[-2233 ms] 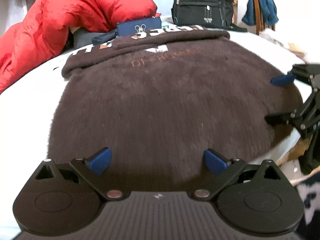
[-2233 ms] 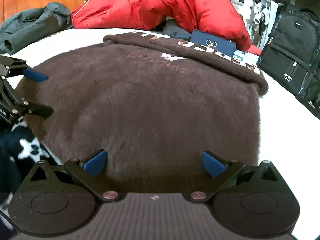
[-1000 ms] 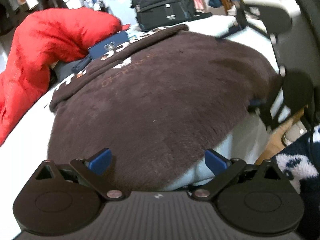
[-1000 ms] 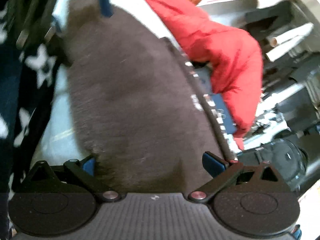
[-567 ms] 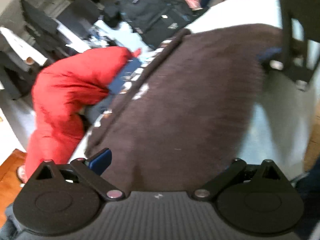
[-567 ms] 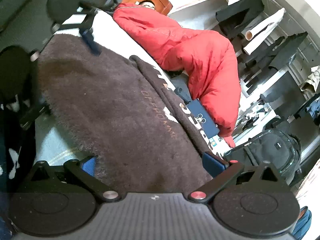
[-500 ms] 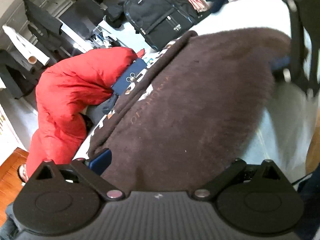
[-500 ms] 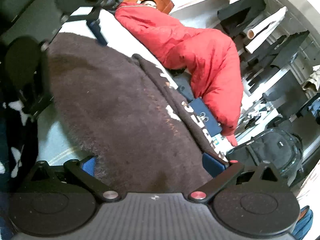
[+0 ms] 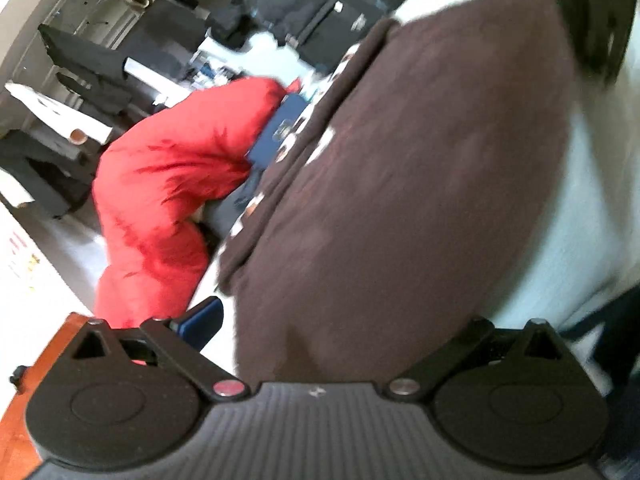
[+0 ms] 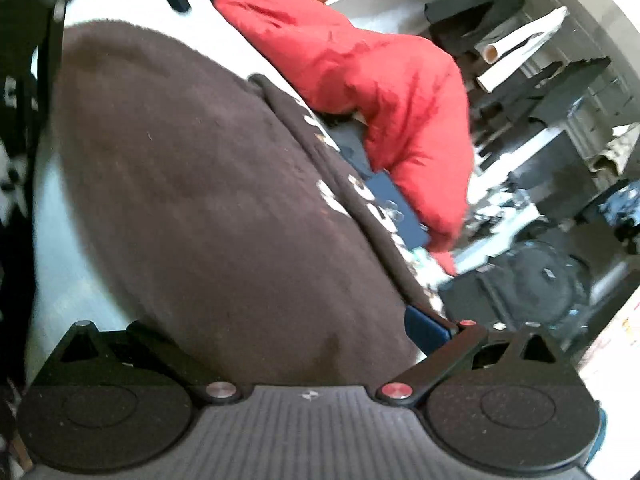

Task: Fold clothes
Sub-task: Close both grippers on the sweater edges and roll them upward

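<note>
In the left wrist view, a puffy red quilted jacket (image 9: 160, 200) lies heaped at the left, with a flat navy-blue pouch (image 9: 280, 132) wedged between it and the fuzzy dark-brown garment with white lettering along its folded edge (image 9: 400, 184), which spreads over the pale bed sheet (image 9: 592, 200). The left gripper (image 9: 336, 320) has its jaws spread wide around the near hem of the brown garment; one blue-padded finger (image 9: 202, 320) lies on the sheet just beside the cloth, while the other finger is hidden under it. A black backpack (image 9: 320, 4) stands beyond the bed. In the right wrist view, the right gripper (image 10: 280, 328) is likewise splayed across the hem, one finger buried beneath the cloth and the other blue pad (image 10: 426, 330) showing at the lettered edge. The picture is blurred.
</note>
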Demonstrator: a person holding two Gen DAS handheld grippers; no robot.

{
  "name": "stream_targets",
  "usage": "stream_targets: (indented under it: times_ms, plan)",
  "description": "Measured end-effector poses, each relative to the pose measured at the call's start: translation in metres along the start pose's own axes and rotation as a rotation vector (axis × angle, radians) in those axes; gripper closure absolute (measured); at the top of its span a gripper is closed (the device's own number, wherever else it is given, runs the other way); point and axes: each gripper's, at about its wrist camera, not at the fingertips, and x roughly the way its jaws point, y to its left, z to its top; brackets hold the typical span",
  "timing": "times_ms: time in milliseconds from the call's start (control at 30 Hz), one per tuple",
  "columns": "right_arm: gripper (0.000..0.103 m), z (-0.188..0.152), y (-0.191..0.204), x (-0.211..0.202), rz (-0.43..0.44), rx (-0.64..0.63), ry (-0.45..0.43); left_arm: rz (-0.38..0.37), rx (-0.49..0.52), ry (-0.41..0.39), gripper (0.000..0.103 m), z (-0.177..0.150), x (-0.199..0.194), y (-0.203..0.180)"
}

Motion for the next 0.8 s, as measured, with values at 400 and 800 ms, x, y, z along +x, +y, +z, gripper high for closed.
stream_targets:
  times_ms: [400,800]
  plan:
    - [0.000,-0.014,-0.009,-0.003,-0.050,-0.040,0.018,0.082,0.204,-0.059,0.003,-0.007,0.003,-0.016]
    - [0.033,-0.020,0.004,0.000,0.005,-0.096,-0.013,0.024,0.317,-0.082,0.035,-0.012,0.006,-0.025]
